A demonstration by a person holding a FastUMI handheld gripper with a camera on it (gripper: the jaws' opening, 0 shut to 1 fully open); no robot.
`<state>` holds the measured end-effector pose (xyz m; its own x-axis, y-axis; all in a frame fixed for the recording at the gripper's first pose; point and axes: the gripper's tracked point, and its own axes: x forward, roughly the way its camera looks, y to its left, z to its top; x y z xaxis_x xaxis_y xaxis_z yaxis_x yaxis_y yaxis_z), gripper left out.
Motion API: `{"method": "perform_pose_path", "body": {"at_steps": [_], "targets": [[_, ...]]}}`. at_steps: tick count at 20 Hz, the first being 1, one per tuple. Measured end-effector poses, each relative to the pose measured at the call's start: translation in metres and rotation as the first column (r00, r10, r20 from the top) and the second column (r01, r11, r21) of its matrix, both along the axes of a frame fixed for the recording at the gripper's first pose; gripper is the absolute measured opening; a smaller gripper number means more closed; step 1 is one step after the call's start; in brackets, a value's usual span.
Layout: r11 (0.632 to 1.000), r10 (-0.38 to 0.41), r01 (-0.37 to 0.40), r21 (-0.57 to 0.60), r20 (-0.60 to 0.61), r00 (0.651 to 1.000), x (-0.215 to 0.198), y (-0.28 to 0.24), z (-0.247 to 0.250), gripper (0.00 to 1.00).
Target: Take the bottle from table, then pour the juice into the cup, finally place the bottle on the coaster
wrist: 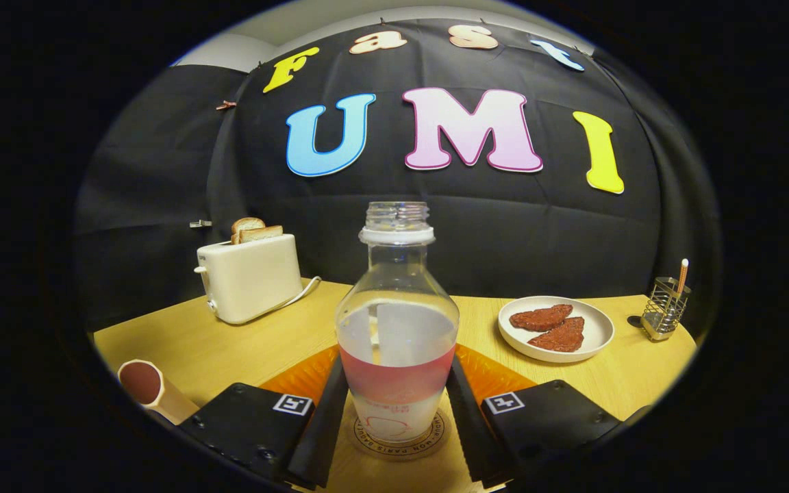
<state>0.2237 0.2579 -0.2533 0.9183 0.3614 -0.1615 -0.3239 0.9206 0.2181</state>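
Bottle upright on the coaster, jaws against both its sides.

The jaws clamp the uncapped bottle, which stands on the round coaster on the counter. An orange mat lies behind the bottle. The cup is left of the bottle; toaster back-left, plate to the right.
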Motion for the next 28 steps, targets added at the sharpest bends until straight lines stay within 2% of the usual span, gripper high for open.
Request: {"method": "perform_pose_path", "body": {"at_steps": [5,7,8,15,20,28], "targets": [[1.0,0.005,-0.005,0.006,-0.013,1.0,-0.005,-0.001,-0.003,0.81],[1.0,0.001,-0.001,0.002,-0.013,1.0,-0.005,-0.004,-0.001,0.96],[1.0,-0.001,0.001,0.003,-0.014,1.0,-0.006,-0.005,-0.001,0.98],[1.0,0.003,-0.002,0.015,-0.048,0.999,-0.041,-0.021,0.011,0.98],[0.998,0.013,-0.013,-0.055,0.004,1.0,-0.081,-0.048,0.059,0.98],[0.992,0.016,0.003,-0.13,0.146,0.989,-0.134,-0.099,0.182,0.98]]}}
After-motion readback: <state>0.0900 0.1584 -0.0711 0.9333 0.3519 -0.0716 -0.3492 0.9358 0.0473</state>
